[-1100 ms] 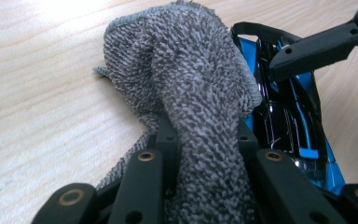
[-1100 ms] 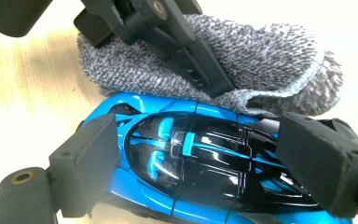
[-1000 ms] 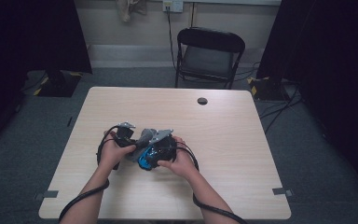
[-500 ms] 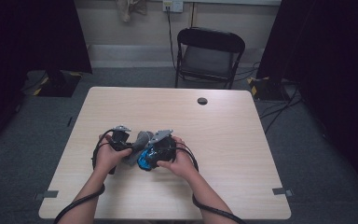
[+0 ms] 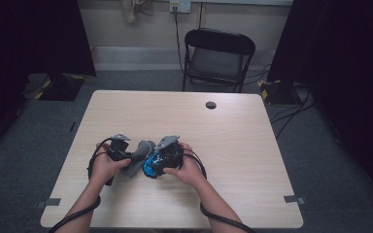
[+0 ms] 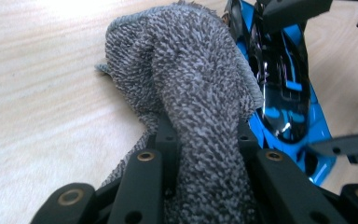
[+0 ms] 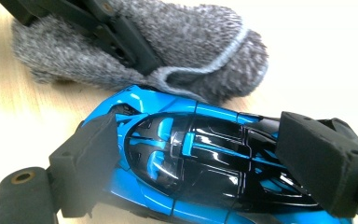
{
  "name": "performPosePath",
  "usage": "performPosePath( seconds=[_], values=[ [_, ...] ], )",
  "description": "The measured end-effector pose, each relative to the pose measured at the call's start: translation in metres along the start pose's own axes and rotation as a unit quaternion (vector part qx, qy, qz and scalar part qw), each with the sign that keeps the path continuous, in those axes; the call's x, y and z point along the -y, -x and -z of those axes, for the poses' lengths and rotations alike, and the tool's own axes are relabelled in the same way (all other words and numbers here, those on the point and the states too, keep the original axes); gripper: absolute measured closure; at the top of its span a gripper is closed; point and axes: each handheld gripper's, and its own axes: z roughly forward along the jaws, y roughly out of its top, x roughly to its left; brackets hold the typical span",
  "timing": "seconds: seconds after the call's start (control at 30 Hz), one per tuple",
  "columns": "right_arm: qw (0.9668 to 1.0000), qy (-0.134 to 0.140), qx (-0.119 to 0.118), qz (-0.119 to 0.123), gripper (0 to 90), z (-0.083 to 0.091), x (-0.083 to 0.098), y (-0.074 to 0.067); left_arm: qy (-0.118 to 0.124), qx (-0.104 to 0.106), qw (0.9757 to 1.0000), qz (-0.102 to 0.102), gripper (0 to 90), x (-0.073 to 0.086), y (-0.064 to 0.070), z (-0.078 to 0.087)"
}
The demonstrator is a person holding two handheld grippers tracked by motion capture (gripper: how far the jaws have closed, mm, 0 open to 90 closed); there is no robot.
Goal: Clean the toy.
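Left jaws [image 6: 200, 154] clamped on grey cloth [image 6: 191, 84]; right jaws [image 7: 205, 158] gripped blue toy car [image 7: 200, 158] across its sides, low on bench [image 5: 252, 145]. Car lay at my cloth's 3 o'clock, touching, long axis alongside.

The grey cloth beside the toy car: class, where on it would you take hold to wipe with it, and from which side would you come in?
Probably grip the grey cloth at its bunched, folded middle, as the left gripper does now, coming from the side away from the blue toy car. The fold gives the jaws bulk to pinch, and the free rounded end then lies against the car, which the right gripper clamps.
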Motion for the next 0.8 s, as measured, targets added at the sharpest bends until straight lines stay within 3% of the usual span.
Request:
performPosePath(
  seconds=[0.37,0.53,0.8],
  values=[
    [1.0,0.002,0.0,0.001,13.3,0.0,0.001,0.0,-0.014,0.003,0.9999,-0.006,72.1,0.013,0.001,0.017],
    [1.0,0.002,0.001,0.001,13.3,0.0,0.001,0.0,-0.002,-0.009,0.9999,-0.007,72.0,0.011,-0.003,0.027],
    [1.0,0.006,0.003,0.0,13.3,0.0,0.001,-0.001,0.032,-0.025,0.9991,-0.011,71.7,-0.007,-0.008,0.034]
  ],
)
